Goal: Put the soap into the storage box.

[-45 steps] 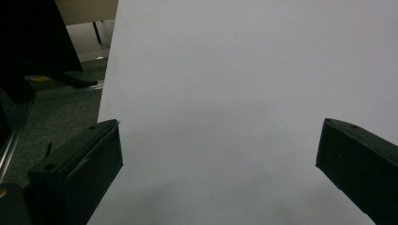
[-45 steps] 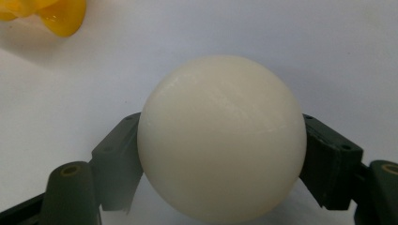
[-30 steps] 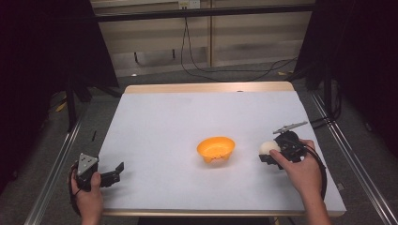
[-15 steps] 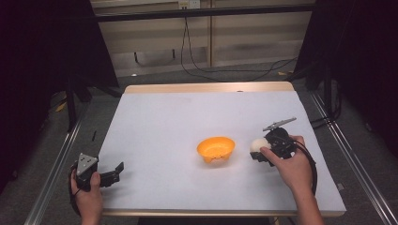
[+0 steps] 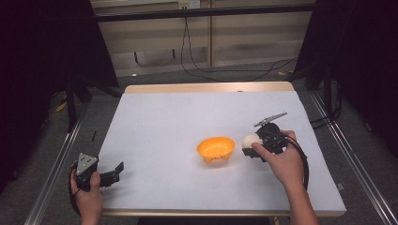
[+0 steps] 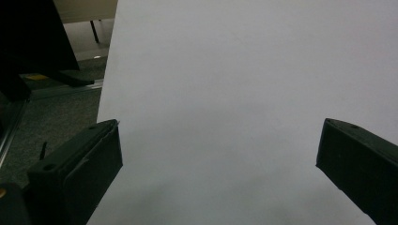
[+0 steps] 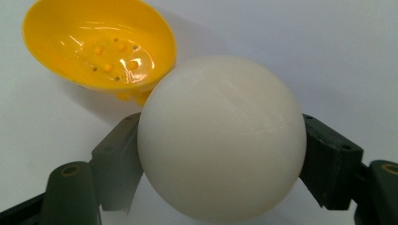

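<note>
White ball (image 7: 220, 138) hides the near rim of the yellow bowl (image 7: 98, 47) and the inner faces of both right gripper (image 7: 220, 154) jaws; bowl's left rim clipped by the frame edge. In the high view the ball (image 5: 250, 140) beside the bowl (image 5: 216, 148) is half covered by the hand (image 5: 281, 159). Left gripper (image 6: 218, 154) jaws cut off at the bottom; desk (image 6: 234, 93) runs past the frame.

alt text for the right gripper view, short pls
A white ball sits clamped between the right gripper's two black jaws, close to the camera. Behind it, upper left, an orange bowl with small holes in its bottom rests on the white table.
</note>
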The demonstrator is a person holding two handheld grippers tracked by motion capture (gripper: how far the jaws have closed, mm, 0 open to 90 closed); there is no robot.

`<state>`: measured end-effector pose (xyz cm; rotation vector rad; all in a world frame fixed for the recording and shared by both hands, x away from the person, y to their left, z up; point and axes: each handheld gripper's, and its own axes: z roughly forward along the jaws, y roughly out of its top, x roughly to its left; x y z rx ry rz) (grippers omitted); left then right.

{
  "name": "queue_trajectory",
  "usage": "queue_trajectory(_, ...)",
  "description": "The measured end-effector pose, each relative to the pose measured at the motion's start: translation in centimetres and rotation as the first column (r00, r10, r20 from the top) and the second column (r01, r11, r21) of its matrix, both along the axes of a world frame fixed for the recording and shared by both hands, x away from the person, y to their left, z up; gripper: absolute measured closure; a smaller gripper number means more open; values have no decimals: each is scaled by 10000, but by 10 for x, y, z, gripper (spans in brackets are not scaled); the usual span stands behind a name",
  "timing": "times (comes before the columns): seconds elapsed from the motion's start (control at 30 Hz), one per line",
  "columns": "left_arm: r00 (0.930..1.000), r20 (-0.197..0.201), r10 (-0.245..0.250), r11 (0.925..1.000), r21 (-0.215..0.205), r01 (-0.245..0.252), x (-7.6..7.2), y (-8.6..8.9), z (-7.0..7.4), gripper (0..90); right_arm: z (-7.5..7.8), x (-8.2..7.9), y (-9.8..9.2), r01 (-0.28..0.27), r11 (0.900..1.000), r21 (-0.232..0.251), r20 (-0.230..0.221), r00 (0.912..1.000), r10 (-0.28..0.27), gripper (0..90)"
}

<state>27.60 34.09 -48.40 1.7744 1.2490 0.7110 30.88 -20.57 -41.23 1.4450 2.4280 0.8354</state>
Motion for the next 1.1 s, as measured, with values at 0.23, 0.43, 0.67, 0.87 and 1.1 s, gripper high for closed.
queue_trajectory(0.23, 10000, -6, -3, 10000, -8, 3, 0, 0, 0, 4, 4, 4, 11, -147, 9999, 38, 27, 9999, 147, 242)
queue_trajectory(0.43, 10000, -16, 4, 10000, -18, -4, 0, 0, 0, 4, 6, 7, 19, -294, 9995, 59, 77, 9995, 294, 242)
queue_trajectory(0.67, 10000, -24, 20, 10000, -29, -21, 0, 1, 0, 4, 10, 11, 30, -431, 9990, 105, 90, 9990, 430, 242)
queue_trajectory(0.87, 10000, -46, 27, 10000, -73, -27, 0, 1, 0, 4, 12, 15, 40, -559, 9984, 66, 72, 9984, 558, 242)
queue_trajectory(1.1, 10000, -43, 51, 10000, -80, -51, 0, 1, 0, 4, 12, 17, 48, -766, 9970, 78, 92, 9970, 766, 242)
